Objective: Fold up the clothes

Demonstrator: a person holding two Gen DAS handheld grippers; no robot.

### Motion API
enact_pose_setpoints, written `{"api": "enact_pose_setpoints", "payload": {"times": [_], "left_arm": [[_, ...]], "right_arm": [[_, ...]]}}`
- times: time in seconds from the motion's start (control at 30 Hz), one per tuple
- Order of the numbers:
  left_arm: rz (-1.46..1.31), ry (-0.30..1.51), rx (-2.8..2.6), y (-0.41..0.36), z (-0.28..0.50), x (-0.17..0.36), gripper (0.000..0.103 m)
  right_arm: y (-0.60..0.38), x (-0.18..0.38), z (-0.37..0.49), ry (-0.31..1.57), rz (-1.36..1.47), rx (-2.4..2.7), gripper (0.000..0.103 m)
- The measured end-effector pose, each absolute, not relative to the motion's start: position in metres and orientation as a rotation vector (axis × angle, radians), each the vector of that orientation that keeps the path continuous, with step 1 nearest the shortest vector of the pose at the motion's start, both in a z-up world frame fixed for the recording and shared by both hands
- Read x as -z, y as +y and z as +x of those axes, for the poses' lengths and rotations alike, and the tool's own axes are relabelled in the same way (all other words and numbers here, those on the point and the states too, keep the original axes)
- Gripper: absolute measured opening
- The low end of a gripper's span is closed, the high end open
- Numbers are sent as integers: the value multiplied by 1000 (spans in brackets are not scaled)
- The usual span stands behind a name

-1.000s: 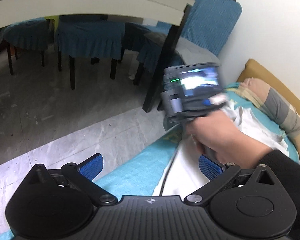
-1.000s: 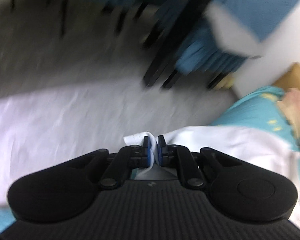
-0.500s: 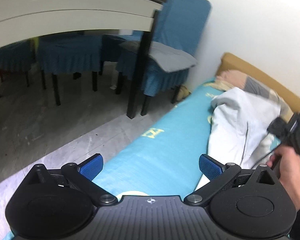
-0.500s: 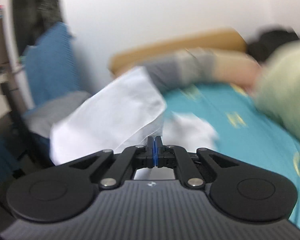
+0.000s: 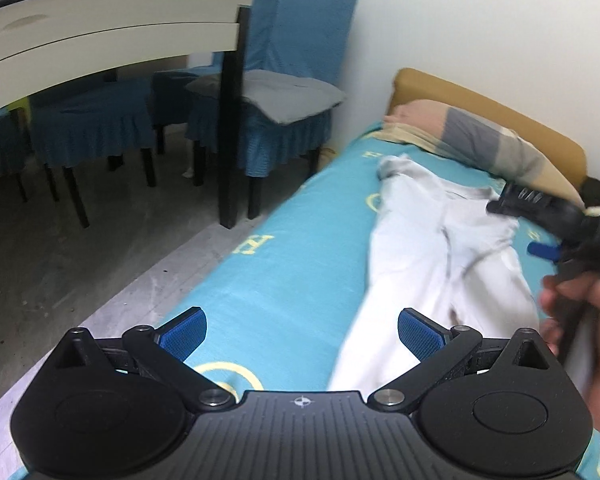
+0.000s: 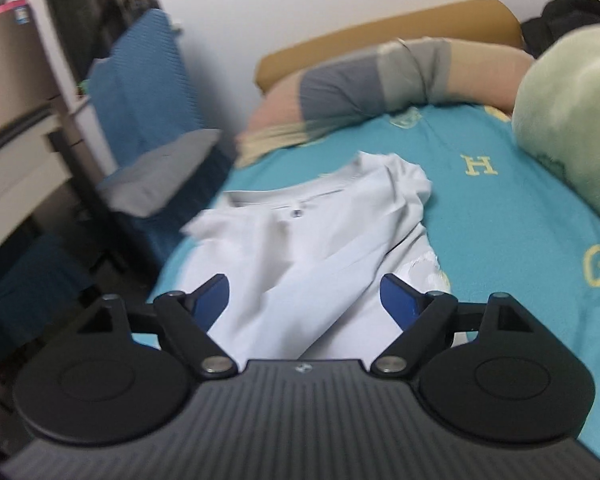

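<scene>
A white shirt (image 6: 312, 236) lies crumpled and partly doubled over on the turquoise bed sheet (image 6: 500, 216), its collar toward the pillows. My right gripper (image 6: 305, 300) hovers just over the shirt's near part; its jaws are opening, and the blue pads stand wide apart with cloth below them, not pinched. In the left wrist view the same shirt (image 5: 432, 256) runs along the bed's right side. My left gripper (image 5: 300, 330) is open above bare sheet (image 5: 284, 280) at the shirt's left edge, holding nothing. The right gripper (image 5: 548, 236) and a hand (image 5: 592, 320) show at that view's right edge.
Striped pillows (image 6: 400, 80) and a tan headboard (image 6: 380, 28) close the bed's far end. A pale green plush (image 6: 572, 120) lies at right. Blue-covered chairs (image 5: 276, 92) and a white table (image 5: 100, 36) with black legs stand on the grey floor left of the bed.
The right gripper carried a fold of the shirt across toward the pillows while rolling over, then let go and opened. The left gripper stayed open and drifted along the bed edge.
</scene>
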State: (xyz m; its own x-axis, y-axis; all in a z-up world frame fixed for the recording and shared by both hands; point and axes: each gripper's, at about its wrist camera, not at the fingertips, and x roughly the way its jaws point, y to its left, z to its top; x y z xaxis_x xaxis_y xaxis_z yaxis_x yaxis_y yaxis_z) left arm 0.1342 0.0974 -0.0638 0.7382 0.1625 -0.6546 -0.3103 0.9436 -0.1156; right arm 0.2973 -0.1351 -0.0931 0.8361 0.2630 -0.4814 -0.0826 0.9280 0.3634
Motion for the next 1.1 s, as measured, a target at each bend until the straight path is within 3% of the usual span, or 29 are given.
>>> {"api": "enact_pose_setpoints", "payload": {"times": [0.27,0.47,0.67,1.1], "left_arm": [[-205,712,-183,85,98,48,103],[-110,755,-129,66,81,43,103],[-39,915,-89,57,85,53,95],[71,1158,-112,64,92,74,91]], "right_arm": [[-159,15,128,458,270,-234,84],[-199,13,37,426,308,-215,84],[-224,35,28,511,351,-207,84],[-224,52,47,569,364,-265,84]]}}
